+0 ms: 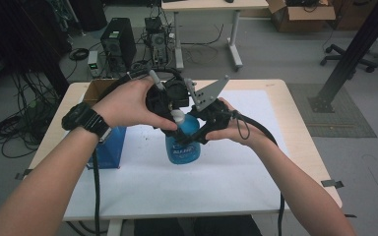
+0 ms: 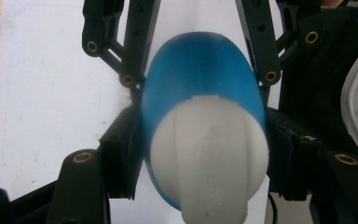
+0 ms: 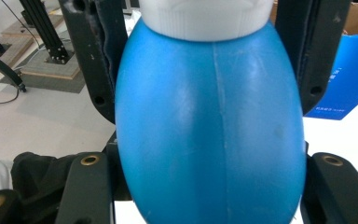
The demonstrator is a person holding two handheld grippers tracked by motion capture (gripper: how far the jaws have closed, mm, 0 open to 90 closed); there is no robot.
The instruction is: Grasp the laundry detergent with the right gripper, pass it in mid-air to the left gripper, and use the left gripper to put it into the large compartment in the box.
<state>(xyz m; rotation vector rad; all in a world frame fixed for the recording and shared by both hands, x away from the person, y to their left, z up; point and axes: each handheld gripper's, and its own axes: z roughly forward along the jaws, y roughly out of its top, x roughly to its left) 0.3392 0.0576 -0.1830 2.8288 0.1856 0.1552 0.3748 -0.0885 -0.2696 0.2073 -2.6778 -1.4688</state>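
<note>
A blue plastic bottle (image 1: 183,146) with a white cap (image 1: 178,117) stands upright on the white mat (image 1: 236,172) at the table's middle. My left gripper (image 1: 173,122) comes in from above and left, its jaws closed against the two sides of the white cap (image 2: 209,158). My right gripper (image 1: 193,137) reaches in from the right, shut on the bottle's blue body (image 3: 209,130), with one jaw pressed on each flank. The left gripper view looks down on the bottle (image 2: 196,74), with the right gripper's jaws flanking it farther off.
A blue box (image 1: 109,147) stands on the table left of the bottle, and is also in the right gripper view (image 3: 349,79). A cardboard box (image 1: 97,90) sits at the table's far left corner. Cables trail from both grippers. A computer tower (image 1: 118,42) stands on the floor beyond.
</note>
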